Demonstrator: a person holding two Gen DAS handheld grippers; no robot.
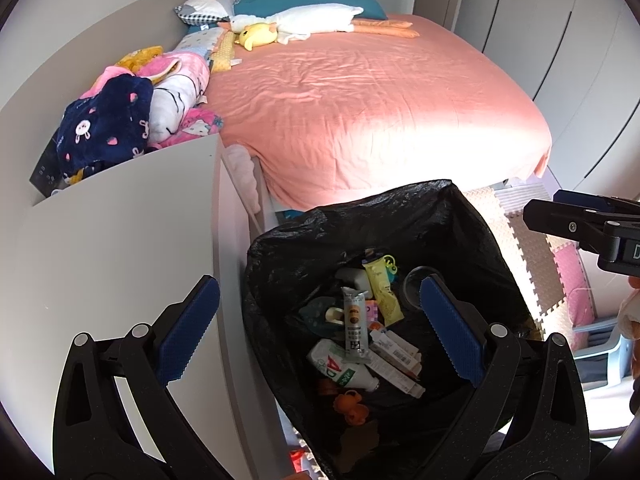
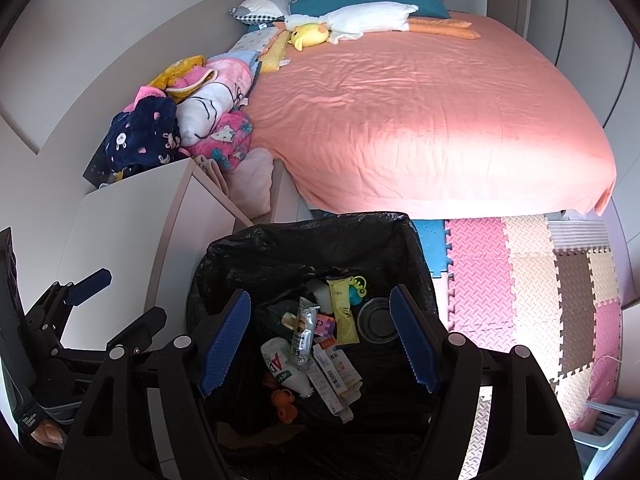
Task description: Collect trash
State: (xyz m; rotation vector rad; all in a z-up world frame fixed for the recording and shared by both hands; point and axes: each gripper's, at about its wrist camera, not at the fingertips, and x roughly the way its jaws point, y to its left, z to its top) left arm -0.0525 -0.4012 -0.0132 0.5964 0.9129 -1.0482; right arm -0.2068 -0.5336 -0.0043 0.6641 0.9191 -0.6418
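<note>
Black plastic lines the trash bin [image 1: 472,216], whose crinkled rim fills the lower centre of both views. Down inside lie the collected pieces: a grey wrapper [image 1: 355,326], a white bottle [image 1: 340,370], a yellow pouch [image 1: 384,288], flat cartons [image 1: 394,350] and an orange toy [image 1: 352,404].

Over the opening, the left gripper [image 1: 320,332] has its jaws spread wide and holds nothing; its left pad sits over the white cabinet top [image 1: 120,240] at lower left, its right pad over the bin. The right gripper [image 2: 320,340] is likewise spread and empty, both pads inside the bin's outline.

Beyond the bin's far rim, the pink bed [image 1: 360,100] edge overhangs closely. Foam floor mats [image 2: 532,280] lie open at right, with folded blankets [image 1: 132,108] piled at upper left.
</note>
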